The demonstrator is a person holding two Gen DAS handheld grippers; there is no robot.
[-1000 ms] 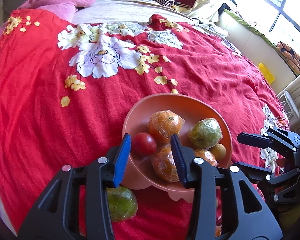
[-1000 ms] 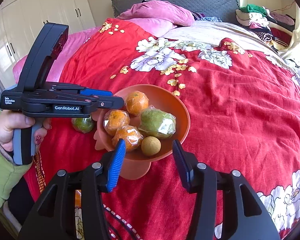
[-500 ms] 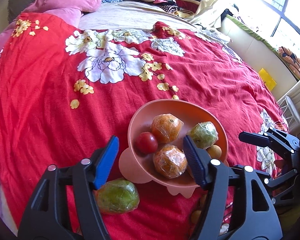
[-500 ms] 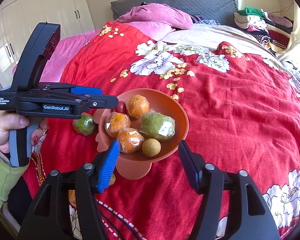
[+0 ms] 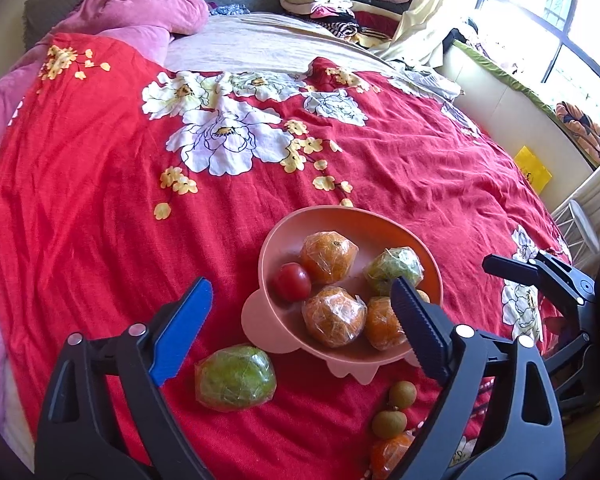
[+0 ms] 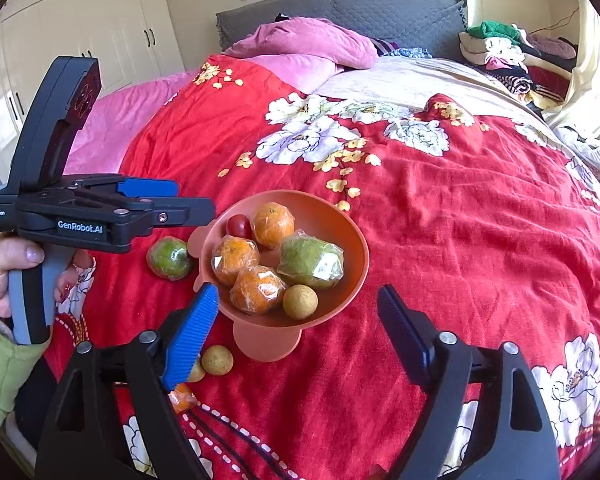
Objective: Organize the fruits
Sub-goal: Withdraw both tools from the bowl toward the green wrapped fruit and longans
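Both tongs spread, nothing held.
My left tongs hover by the fruit bowl; wrapped green citrus on bed beside it; right tongs near.

Both grippers held wide, nothing between the fingers

The left gripper has its blue-padded fingers spread far apart, pointing forward and slightly down; in the right wrist view it shows side-on, level, its handle clasped from below by the person's left hand in a green sleeve. The right gripper also stands with its jaws spread wide, and in the left wrist view it shows at the right edge, fingers parted.
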